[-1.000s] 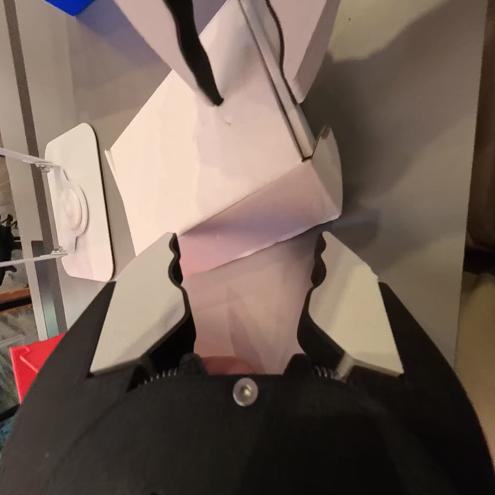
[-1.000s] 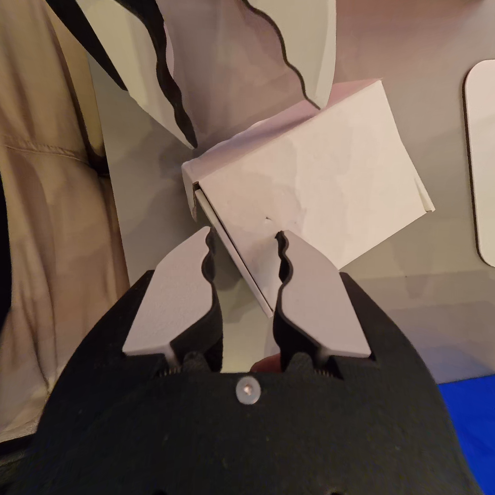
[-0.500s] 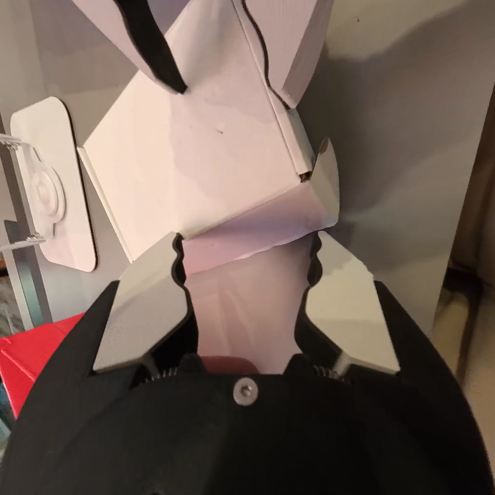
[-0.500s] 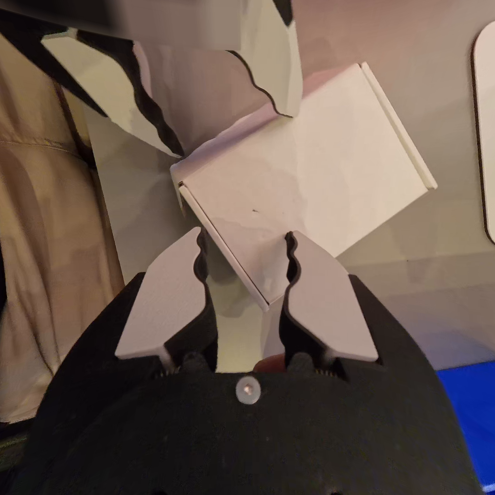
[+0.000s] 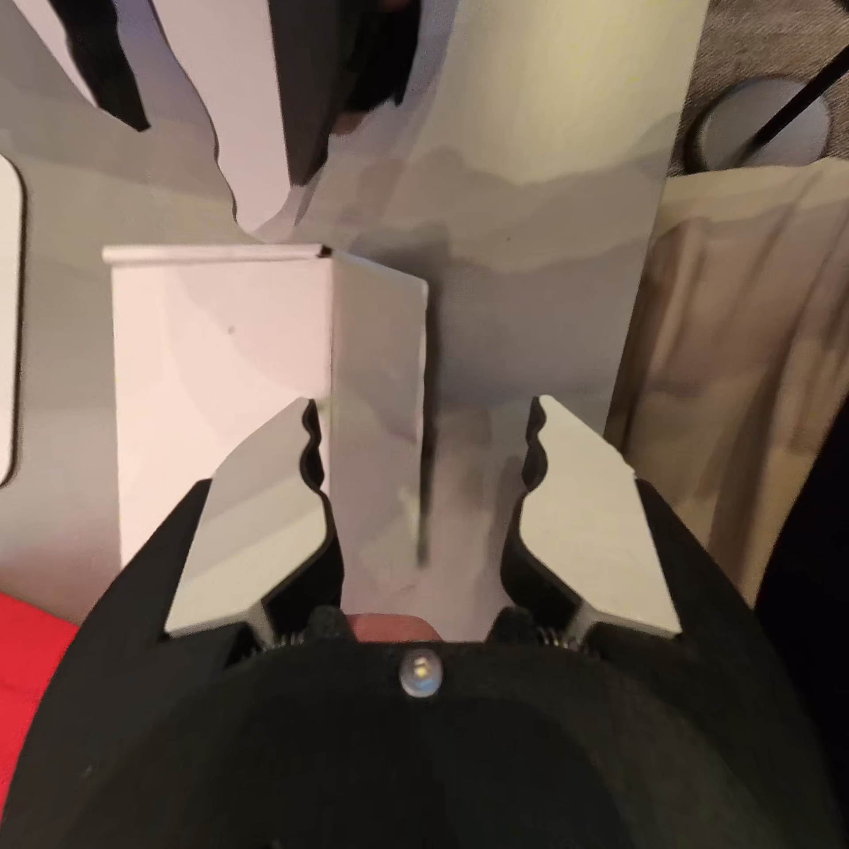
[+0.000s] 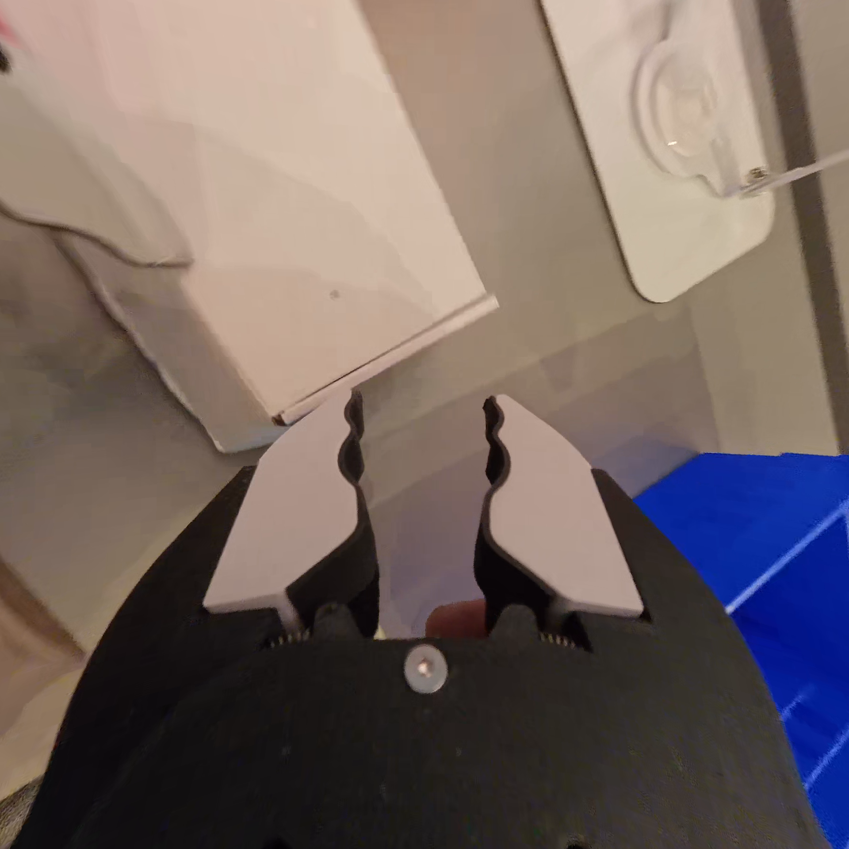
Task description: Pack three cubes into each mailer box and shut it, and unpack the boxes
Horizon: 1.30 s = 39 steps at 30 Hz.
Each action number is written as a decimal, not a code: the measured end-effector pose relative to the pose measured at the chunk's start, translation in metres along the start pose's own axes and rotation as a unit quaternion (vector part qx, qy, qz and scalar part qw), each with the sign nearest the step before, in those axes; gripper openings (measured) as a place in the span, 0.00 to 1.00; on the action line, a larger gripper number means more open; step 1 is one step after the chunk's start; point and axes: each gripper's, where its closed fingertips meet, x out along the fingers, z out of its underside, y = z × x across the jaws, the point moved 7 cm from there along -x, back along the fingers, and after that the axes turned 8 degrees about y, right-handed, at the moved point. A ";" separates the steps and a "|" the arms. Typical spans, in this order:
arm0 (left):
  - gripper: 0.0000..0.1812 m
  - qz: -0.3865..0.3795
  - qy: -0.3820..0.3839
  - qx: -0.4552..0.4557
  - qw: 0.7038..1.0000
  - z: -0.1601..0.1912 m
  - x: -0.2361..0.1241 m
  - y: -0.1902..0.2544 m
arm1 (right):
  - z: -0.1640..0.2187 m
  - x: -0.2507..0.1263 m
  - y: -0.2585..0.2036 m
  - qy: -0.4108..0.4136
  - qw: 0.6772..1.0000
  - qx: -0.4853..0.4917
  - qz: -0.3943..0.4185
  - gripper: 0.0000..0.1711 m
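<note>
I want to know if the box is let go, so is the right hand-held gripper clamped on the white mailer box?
No, the right hand-held gripper is open, nothing between its fingers, beside the white mailer box.

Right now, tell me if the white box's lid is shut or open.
Shut. The white box lies flat on the grey table, its lid down with only a thin seam along the edge. What is inside cannot be seen.

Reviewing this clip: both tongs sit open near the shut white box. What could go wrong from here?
1. The left tongs straddle the mailer box at its side wall; closing there might dent the cardboard.
2. The right tongs sit just off the box's corner, gripping nothing, so a sideways nudge could slide the box toward the white plate.
</note>
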 end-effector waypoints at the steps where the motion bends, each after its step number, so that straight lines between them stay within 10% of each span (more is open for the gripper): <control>1: 0.48 0.001 0.006 -0.007 1.000 -0.001 -0.003 -0.002 | -0.001 0.000 0.002 0.002 1.000 0.003 0.013 0.32; 9: 0.49 -0.071 0.047 -0.151 0.985 0.031 -0.038 -0.044 | -0.002 -0.013 -0.009 0.073 0.989 0.100 -0.078 0.37; 17: 0.51 -0.116 -0.037 -0.041 0.992 0.049 -0.014 -0.041 | 0.019 0.023 -0.032 0.008 0.979 0.120 -0.161 0.46; 28: 0.60 -0.119 -0.043 -0.056 0.990 0.055 -0.011 -0.043 | 0.013 0.027 -0.045 0.026 0.963 0.141 -0.228 0.26; 39: 0.65 -0.124 -0.067 -0.032 0.990 0.057 -0.006 -0.039 | 0.011 0.033 -0.053 0.018 0.961 0.146 -0.233 0.33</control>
